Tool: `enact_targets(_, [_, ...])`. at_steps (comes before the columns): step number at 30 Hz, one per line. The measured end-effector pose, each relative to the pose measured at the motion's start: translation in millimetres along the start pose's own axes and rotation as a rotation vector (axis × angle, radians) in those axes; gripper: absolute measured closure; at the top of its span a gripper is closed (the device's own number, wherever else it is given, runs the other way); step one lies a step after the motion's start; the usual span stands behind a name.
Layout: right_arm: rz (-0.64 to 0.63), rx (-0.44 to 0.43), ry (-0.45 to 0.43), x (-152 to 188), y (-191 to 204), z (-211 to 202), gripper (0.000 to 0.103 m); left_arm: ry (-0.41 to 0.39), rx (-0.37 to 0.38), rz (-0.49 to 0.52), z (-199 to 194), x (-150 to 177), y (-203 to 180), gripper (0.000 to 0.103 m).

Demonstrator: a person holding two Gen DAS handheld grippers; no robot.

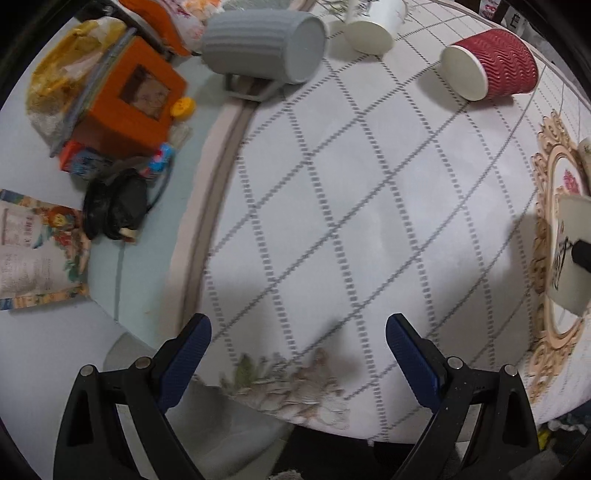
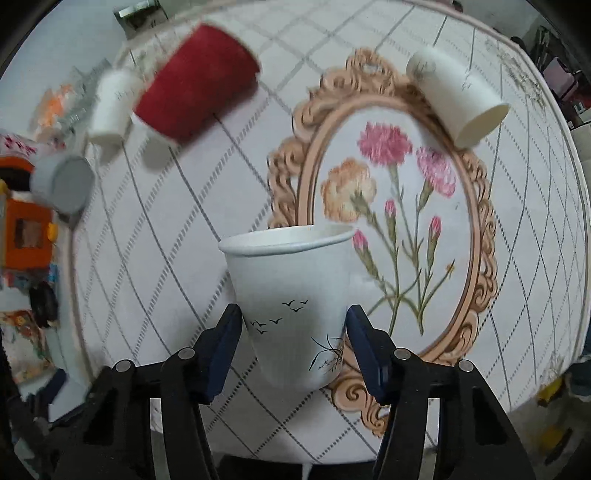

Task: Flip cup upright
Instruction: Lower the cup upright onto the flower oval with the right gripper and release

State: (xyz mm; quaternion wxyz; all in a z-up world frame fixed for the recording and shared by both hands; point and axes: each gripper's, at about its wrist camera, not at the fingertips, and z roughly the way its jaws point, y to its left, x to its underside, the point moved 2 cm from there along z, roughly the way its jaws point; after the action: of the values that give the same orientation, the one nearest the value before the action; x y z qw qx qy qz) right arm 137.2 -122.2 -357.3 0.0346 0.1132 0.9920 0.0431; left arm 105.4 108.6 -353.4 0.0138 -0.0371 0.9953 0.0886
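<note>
While the right gripper point(image 2: 293, 332) has its fingers point(image 2: 229, 343) clamped on the lower sides of the white cup point(image 2: 291, 295) at lower centre of the right view, the cup's long axis runs near vertical, mouth up, base over the tabletop point(image 2: 184, 229). Left gripper point(image 1: 298, 347) hangs with fingers apart, holding nothing, far from that cup; setting it down looks like what remains.

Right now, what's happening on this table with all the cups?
The right tool grips a white paper cup with bird drawings, rim up, above the floral tablecloth. The left tool hangs open and empty over the table's edge. A red ribbed paper cup, a grey ribbed plastic cup and a plain white paper cup still lie on their sides.
</note>
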Motion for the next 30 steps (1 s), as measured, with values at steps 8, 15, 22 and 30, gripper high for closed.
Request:
enact_targets(8, [0.022, -0.027, -0.37, -31, -11, -22, 0.042, 0.015, 0.046, 0.024, 13, -39, -36, 0.007])
enact_targets(15, [0.001, 0.036, -0.564, -44, -21, 4, 0.043, -0.024, -0.004, 0.095, 24, -44, -54, 0.007])
enact_targets(22, [-0.052, 0.067, -0.581, -16, -18, 2, 0.042, -0.056, 0.033, 0.119, 9, -28, -56, 0.007])
enact_targets(30, [-0.045, 0.092, -0.491, 16, -24, 3, 0.02, -0.153, 0.07, 0.192, -25, -9, -55, 0.007])
